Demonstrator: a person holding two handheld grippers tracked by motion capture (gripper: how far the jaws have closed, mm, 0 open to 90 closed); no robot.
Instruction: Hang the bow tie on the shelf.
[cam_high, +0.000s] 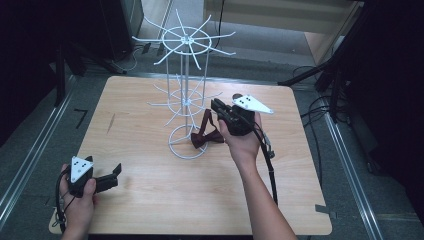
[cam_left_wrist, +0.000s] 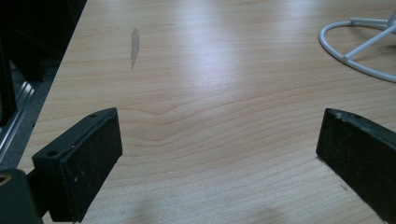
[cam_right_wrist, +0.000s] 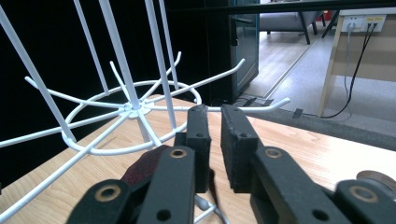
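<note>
Dark walls and a grey floor are seen around the light wooden table (cam_high: 150, 200). At its near left corner, the left gripper (cam_high: 112, 176) is held low over bare wood with its jaws spread wide and nothing between them. Farther along, well away from that gripper, the white wire display rack (cam_high: 186, 100) is stood on its ring base. A dark red bow tie (cam_high: 206, 136) is hung just below and in front of the right gripper (cam_high: 216, 106), beside the rack's base. Its strap seems to be pinched, because the jaws are nearly shut and red cloth is seen under them. The rack's lower hooks are just ahead of this gripper, so the bow tie could probably be hung there.
</note>
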